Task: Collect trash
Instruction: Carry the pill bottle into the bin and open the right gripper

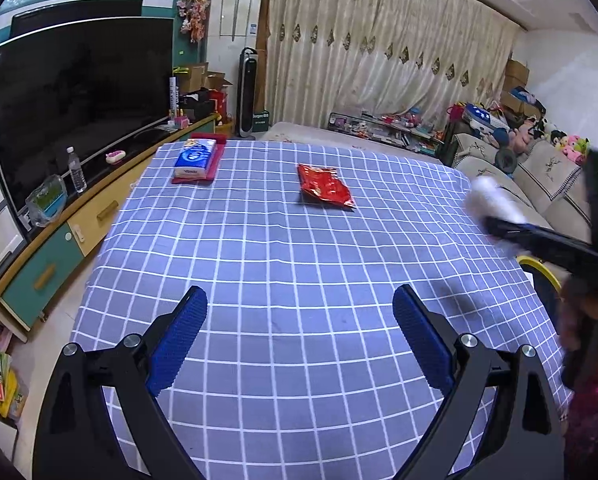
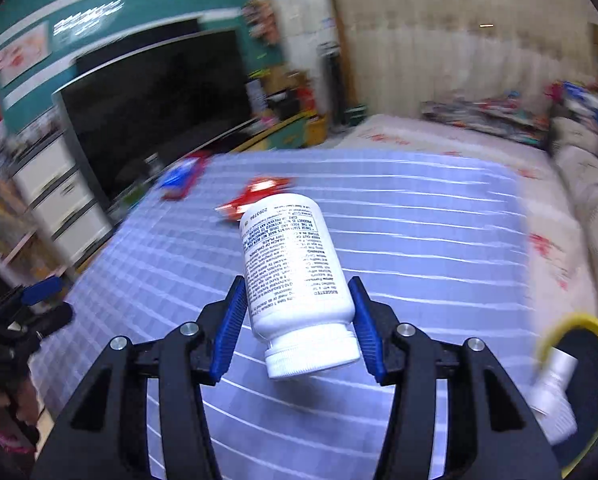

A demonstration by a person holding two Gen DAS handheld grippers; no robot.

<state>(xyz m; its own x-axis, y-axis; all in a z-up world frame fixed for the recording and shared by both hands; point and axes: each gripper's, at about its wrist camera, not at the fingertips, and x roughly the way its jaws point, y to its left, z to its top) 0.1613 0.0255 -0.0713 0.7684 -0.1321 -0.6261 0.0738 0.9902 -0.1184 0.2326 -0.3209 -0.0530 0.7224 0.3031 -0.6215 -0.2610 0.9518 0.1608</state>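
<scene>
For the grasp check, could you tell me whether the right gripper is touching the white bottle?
Touching: the right wrist view shows both blue pads of the right gripper pressed against the white bottle.

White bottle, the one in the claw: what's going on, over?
Right gripper shut on white bottle, above table. Left gripper open, empty. Red wrapper waiting. Yellow-rimmed bin close by, path clear.

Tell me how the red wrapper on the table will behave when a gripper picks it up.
The red wrapper looks crinkled and flat, so it is probably floppy and very light. Its glossy foil may slip between the pads. Lying flat on the checked cloth, its edge could be hard to catch.
</scene>
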